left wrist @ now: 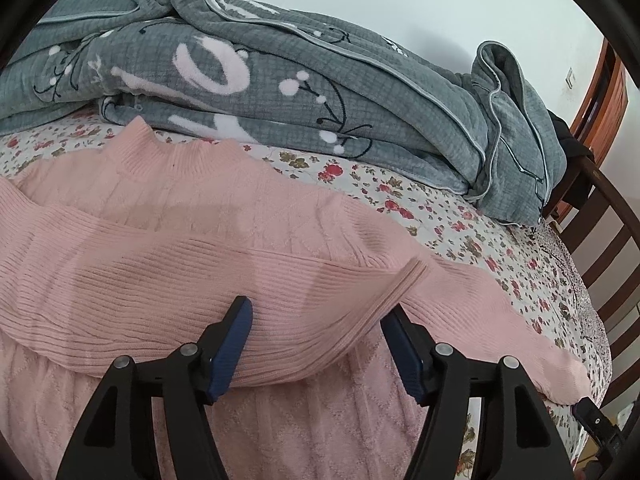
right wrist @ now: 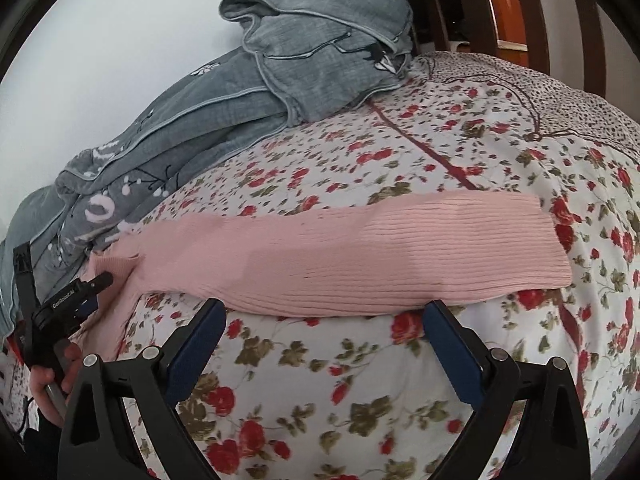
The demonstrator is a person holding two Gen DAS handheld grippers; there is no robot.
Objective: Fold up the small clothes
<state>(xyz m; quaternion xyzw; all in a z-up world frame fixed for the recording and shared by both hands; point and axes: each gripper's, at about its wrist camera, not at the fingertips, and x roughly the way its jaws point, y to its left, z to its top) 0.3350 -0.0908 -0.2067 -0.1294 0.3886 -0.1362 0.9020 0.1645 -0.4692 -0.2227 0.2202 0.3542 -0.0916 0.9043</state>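
A pink knit sweater [left wrist: 168,208] lies flat on the floral bedsheet [left wrist: 460,216], collar toward the grey blanket. One ribbed sleeve [left wrist: 180,280] is folded across its body. That sleeve's cuff end lies between the blue pads of my left gripper [left wrist: 316,320], whose jaws stand apart without pinching it. In the right wrist view the other sleeve [right wrist: 360,252] stretches out straight to the right over the sheet. My right gripper [right wrist: 324,316] is wide open at that sleeve's near edge, with nothing between its fingers. A hand [right wrist: 48,384] holds the left gripper [right wrist: 64,300] at the far left.
A bulky folded grey blanket [left wrist: 280,80] with white and black flower print runs along the wall side of the bed, its end [right wrist: 320,48] heaped near the dark wooden slatted headboard [right wrist: 560,20]. Bare floral sheet [right wrist: 320,400] spreads in front of the right gripper.
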